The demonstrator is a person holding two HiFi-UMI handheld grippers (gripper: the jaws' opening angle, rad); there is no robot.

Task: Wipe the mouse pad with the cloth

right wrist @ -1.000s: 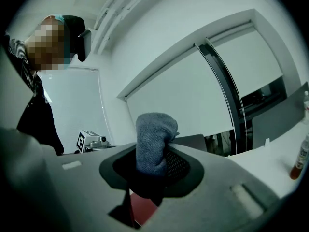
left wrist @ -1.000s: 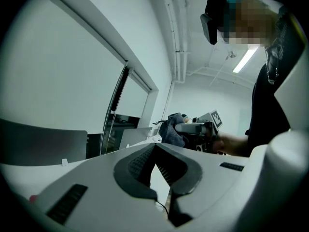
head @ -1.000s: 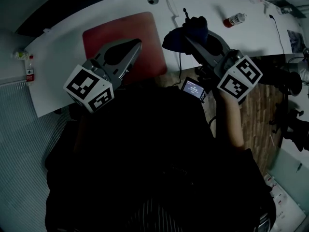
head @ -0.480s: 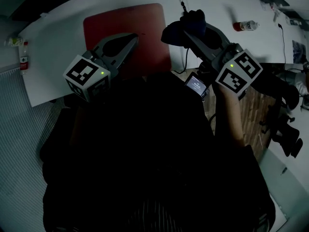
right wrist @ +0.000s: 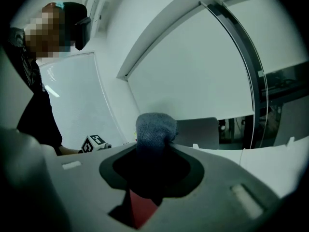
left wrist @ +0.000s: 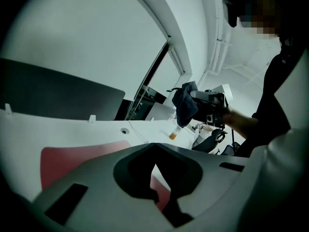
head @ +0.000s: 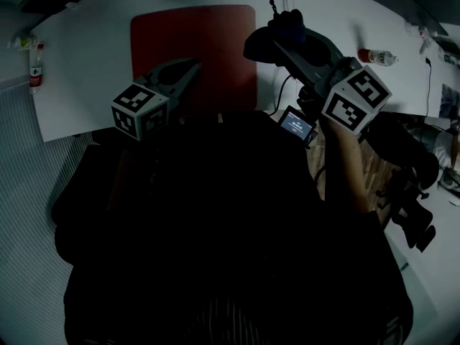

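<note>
Head view: right gripper (head: 279,43) aloft, tight on cloth (head: 290,27); left gripper (head: 194,66) closed, empty, over mouse pad (head: 208,31).

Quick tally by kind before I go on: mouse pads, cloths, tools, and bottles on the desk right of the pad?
mouse pad: 1
cloth: 1, gripped in the right tool
tools: 2, counting the left tool, shut and empty
bottle: 1
Total: 5
</note>
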